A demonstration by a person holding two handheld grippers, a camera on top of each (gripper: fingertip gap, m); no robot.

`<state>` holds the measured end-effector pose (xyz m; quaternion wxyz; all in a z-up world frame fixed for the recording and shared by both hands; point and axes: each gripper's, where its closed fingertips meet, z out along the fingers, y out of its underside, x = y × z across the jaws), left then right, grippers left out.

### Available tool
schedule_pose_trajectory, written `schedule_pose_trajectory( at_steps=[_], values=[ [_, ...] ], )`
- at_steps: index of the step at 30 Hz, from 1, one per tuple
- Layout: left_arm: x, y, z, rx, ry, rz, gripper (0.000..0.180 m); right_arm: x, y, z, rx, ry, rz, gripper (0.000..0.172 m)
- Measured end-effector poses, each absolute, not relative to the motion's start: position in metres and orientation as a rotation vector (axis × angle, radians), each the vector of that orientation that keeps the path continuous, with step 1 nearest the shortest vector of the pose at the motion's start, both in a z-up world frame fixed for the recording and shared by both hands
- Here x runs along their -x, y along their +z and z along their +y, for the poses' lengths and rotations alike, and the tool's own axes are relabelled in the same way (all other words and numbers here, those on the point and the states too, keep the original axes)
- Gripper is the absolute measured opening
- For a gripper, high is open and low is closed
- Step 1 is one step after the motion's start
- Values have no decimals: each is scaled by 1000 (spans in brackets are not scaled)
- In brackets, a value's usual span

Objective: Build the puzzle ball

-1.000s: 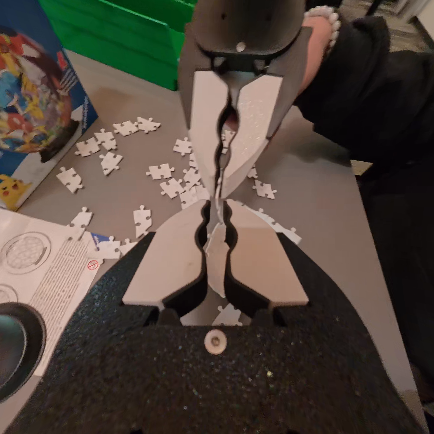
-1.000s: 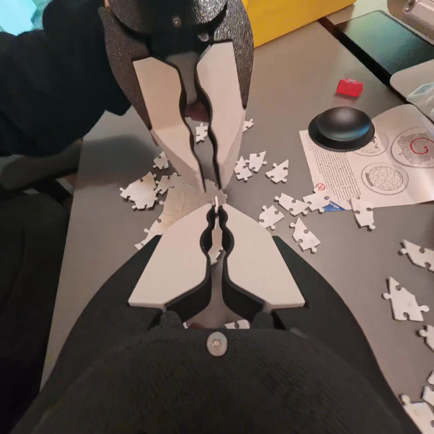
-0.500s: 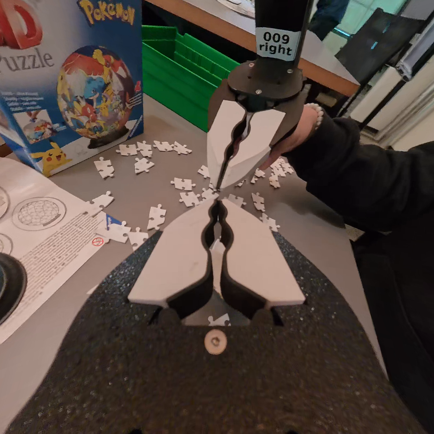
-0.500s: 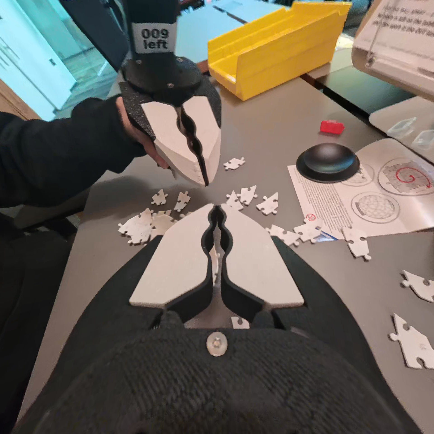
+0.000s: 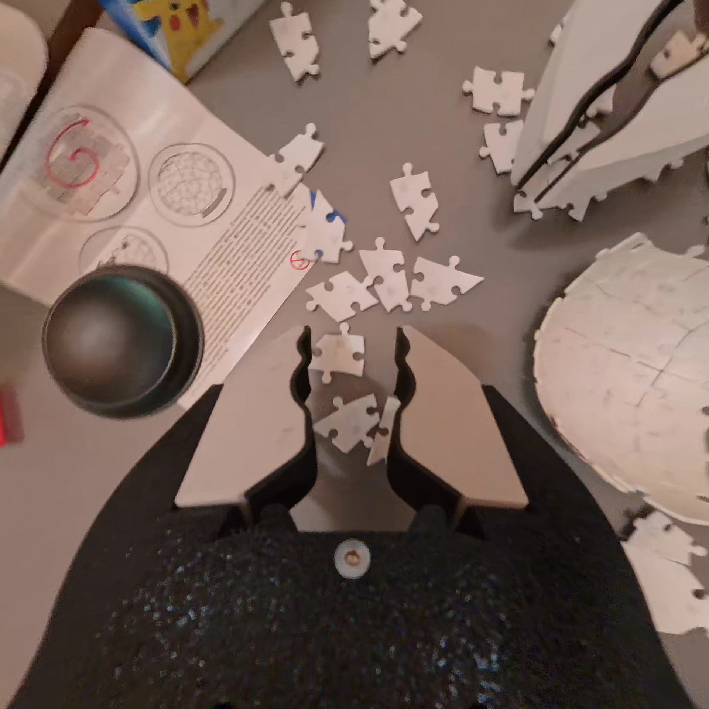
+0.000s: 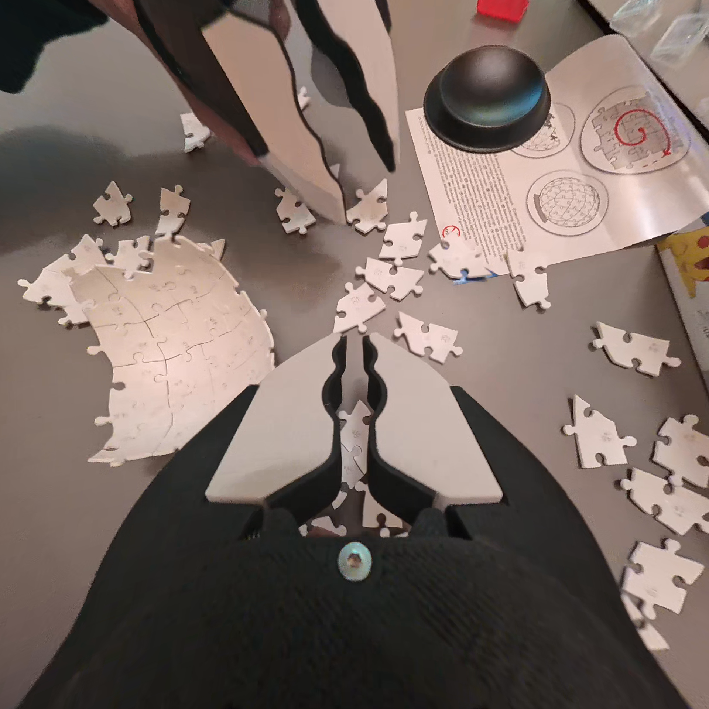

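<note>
Two hand-held grippers over a grey table (image 6: 498,383) strewn with white puzzle pieces. The left gripper (image 5: 351,333) is held with its fingers wide apart; a loose piece (image 5: 339,355) is seen lying on the table between them, untouched by either pad, and nothing is gripped. The right gripper (image 6: 355,337) is shown with its fingers parted by only a narrow slot; nothing is pinched at the tips, and a loose piece (image 6: 356,303) lies just ahead of them. A curved, partly joined shell of pieces (image 6: 172,345) rests to the left of the right gripper, near a black domed stand (image 6: 485,101) set on a printed sheet (image 6: 575,184).

Risks are judged as follows: a flat piece may be pushed along the table rather than lifted, since little edge is offered to the pads; the shell may be knocked and its joints sprung if either gripper is swung close beside it.
</note>
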<state>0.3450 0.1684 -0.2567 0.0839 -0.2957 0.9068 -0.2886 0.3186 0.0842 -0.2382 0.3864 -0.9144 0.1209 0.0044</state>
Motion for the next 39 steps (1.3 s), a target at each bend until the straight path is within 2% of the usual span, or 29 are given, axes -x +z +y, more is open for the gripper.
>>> schedule_pose_trajectory(
  at_steps=[1, 5, 11, 13, 22, 25, 30, 39],
  values=[
    [-347, -262, 164, 824, -850, 2731, 40, -319, -239, 83, 2319, 16, 316, 7],
    [-361, -280, 159, 716, -736, 2808, 39, -319, -241, 76, 2308, 41, 330, 6],
    [-368, -292, 160, 687, -660, 2900, 26, -322, -243, 63, 2306, 38, 321, 6],
    [-367, -292, 159, 657, -653, 2920, 4, -326, -244, 62, 2298, 43, 329, 6],
    [-363, -288, 159, 564, -699, 2887, 1, -341, -245, 77, 2284, 83, 285, 11],
    [-358, -274, 158, 588, -783, 2872, 0, -348, -235, 91, 2228, 67, 249, 21],
    [-343, -244, 154, 531, -837, 2902, 0, -351, -217, 124, 2135, 84, 152, 22],
    [-320, -225, 167, 613, -727, 2948, 0, -322, -214, 154, 2094, 174, -60, 3]
  ],
)
